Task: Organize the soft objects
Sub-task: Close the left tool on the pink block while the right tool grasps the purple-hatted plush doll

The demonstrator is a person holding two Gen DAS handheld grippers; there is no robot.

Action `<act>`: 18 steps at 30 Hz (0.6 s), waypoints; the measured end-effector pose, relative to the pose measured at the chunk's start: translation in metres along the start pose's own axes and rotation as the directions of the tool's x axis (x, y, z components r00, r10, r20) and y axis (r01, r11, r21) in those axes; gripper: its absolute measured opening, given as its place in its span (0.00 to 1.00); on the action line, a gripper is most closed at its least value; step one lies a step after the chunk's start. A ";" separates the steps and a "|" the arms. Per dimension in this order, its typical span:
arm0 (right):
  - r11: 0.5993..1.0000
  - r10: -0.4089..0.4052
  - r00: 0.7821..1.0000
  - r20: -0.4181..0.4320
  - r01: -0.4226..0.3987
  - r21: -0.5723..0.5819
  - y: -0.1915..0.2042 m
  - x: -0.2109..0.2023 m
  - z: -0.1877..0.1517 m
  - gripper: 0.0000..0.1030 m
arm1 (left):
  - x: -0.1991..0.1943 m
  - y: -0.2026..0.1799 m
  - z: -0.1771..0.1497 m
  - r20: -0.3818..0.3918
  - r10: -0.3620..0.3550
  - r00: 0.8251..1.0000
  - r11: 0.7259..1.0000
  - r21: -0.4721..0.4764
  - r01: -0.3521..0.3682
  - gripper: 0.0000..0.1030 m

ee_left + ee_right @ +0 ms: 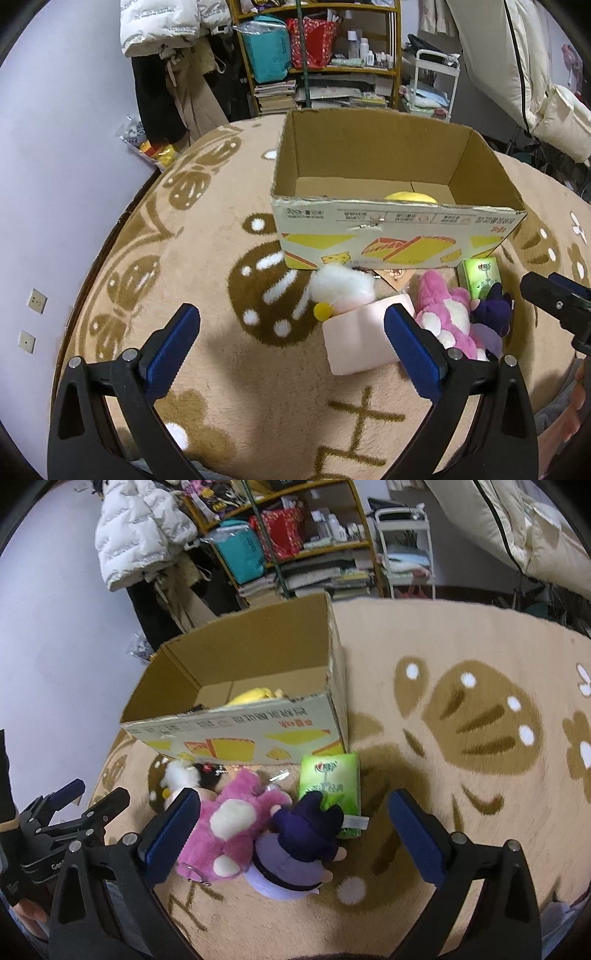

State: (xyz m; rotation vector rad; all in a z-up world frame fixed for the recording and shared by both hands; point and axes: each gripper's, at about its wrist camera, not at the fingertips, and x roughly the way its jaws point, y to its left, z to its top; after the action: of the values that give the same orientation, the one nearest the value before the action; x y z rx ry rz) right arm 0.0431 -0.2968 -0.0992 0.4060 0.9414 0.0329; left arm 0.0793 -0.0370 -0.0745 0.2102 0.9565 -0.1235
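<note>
An open cardboard box [399, 229] [236, 731] stands on the rug with a yellow soft thing [410, 196] [255, 696] inside. In front of it lie a white fluffy toy [341, 288] [181, 773], a pale pink block [360, 338], a pink plush [447, 314] [229, 827], a purple doll [491, 314] [299, 845] and a green tissue pack [480, 277] [330, 779]. My left gripper [291, 332] is open, just short of the pink block. My right gripper [295, 819] is open, its fingers either side of the pink plush and purple doll.
A beige rug with brown patterns [221, 332] [461, 709] covers the surface. Behind it stand a cluttered shelf [321, 55] [295, 535], hanging coats [166, 55] and a white cart [432, 85]. The other gripper [557, 299] [66, 812] shows at each view's edge.
</note>
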 end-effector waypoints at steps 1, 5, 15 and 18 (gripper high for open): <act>1.000 -0.007 1.000 -0.013 0.007 0.007 -0.001 0.003 0.000 1.00 | 0.003 -0.002 0.000 -0.007 -0.002 1.000 1.000 0.003 0.002 0.96; 0.999 -0.022 0.998 -0.054 0.023 0.028 -0.007 0.012 0.000 1.00 | 0.009 -0.008 0.000 -0.021 -0.002 1.000 1.000 0.019 0.002 0.96; 0.998 -0.035 0.988 -0.151 0.043 0.048 -0.013 0.035 -0.005 0.82 | 0.028 -0.024 -0.002 -0.067 -0.004 0.998 0.998 0.066 0.009 0.96; 0.998 -0.030 0.984 -0.175 0.040 0.052 -0.013 0.041 -0.007 0.82 | 0.033 -0.028 -0.004 -0.078 -0.002 0.997 0.997 0.080 0.008 0.96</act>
State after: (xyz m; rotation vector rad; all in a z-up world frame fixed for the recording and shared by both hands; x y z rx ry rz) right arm 0.0596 -0.2978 -0.1390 0.4426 1.1238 0.0102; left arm 0.0894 -0.0635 -0.1075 0.2885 1.0304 -0.1591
